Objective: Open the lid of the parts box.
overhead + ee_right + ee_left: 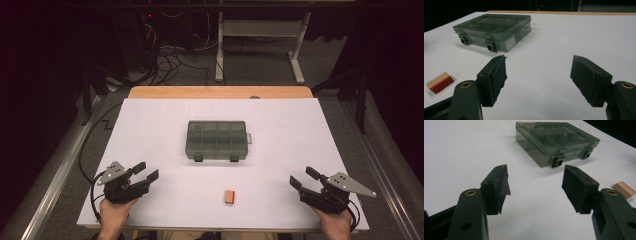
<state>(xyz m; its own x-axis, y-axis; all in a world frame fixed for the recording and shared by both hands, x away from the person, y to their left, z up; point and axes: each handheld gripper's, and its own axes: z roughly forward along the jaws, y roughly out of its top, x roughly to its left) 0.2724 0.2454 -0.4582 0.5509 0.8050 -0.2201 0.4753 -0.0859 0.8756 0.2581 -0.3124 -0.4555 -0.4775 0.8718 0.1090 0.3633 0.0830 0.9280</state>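
The small wooden stamp block (230,196) lies near the bench's (150,125) near edge, a little right of middle, apart from both claws; the raised lettering on its red face is too blurred to read. Behind it, mid-bench, sits the smoky compartment box (217,140), lid latched, contents indistinct. The left claw (146,171) and right claw (303,178) rest wide apart, empty, by the near corners

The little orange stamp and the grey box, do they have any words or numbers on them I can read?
Stamp: raised marks on its red face, too blurred to read.
Grey box: a pale label on its end, blank or too small to read.
No text here can be read.
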